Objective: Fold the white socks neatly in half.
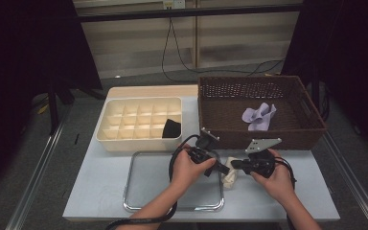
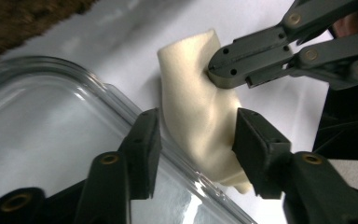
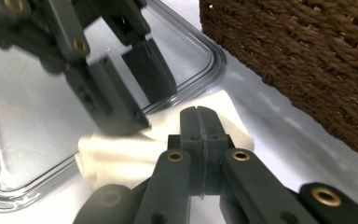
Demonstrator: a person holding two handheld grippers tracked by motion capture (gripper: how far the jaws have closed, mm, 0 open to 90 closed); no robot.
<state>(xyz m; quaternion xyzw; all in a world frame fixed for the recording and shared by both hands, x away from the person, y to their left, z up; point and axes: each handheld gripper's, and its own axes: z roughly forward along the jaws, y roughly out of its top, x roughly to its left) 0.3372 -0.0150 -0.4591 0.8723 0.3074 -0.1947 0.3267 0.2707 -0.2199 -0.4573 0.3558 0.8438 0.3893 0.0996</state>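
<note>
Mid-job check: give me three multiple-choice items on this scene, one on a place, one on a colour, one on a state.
1. Where does the cream cloth lie?
A. in the wicker basket
B. on the table, beside the tray
C. in the middle of the tray

2. What colour is the cloth in the wicker basket?
A. lavender
B. red
C. green

3. How do the jaws of the right tool stand?
A. wide open
B. shut together, tip against the cream cloth
C. clamped on the tray's rim

Answers:
1 B: the high view shows it on the table just right of the tray's rim.
2 A: it shows pale purple against the brown weave.
3 B: the right gripper view shows the two jaws closed against each other, with the cloth at their tip.
</note>
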